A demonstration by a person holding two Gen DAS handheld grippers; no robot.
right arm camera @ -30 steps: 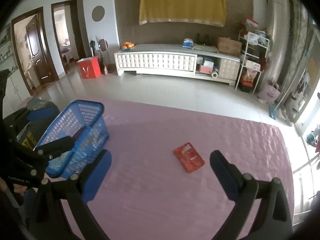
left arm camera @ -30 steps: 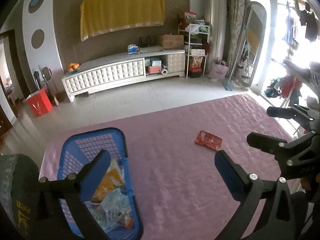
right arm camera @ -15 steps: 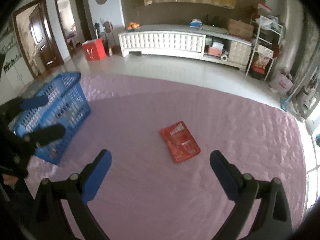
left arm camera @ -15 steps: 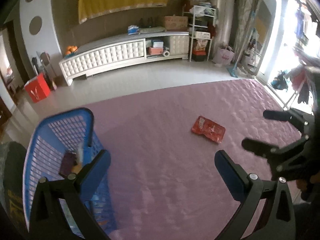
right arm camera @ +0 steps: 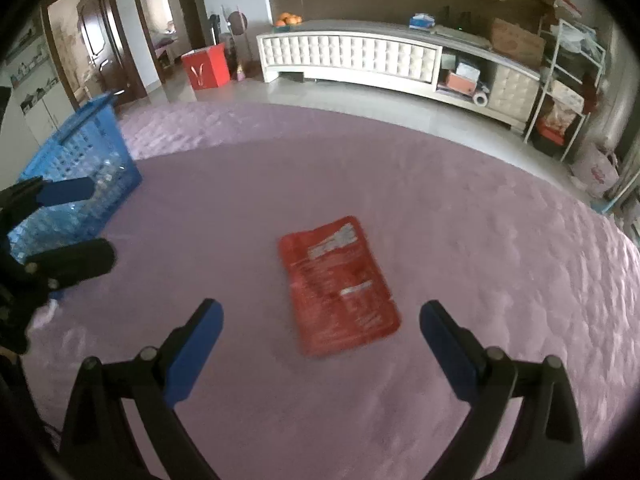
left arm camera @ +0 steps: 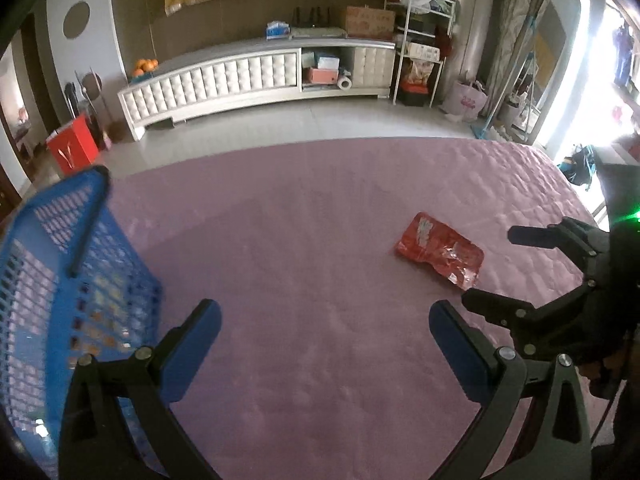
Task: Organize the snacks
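A flat red snack packet (right arm camera: 340, 284) lies on the purple quilted surface (right arm camera: 480, 240); the left wrist view has the red snack packet (left arm camera: 440, 254) at centre right. My right gripper (right arm camera: 320, 338) is open and hovers just short of the packet, which lies ahead between its blue fingertips. The blue mesh basket (left arm camera: 60, 288) holding several snacks stands at the far left, right beside my open left gripper (left arm camera: 324, 338). From the right wrist view the blue mesh basket (right arm camera: 76, 184) sits behind my left gripper (right arm camera: 80, 226). From the left view my right gripper (left arm camera: 504, 270) is just right of the packet.
Beyond the purple surface's far edge lie a tiled floor and a long white cabinet (left arm camera: 256, 76). A red box (left arm camera: 72, 150) stands at the left, a metal shelf rack (left arm camera: 420, 52) at the right, and doorways (right arm camera: 92, 48) open at the far left.
The right gripper has moved forward and down toward the red packet, which now looms larger. The left gripper has shifted right and lower, from above the basket to beside it.
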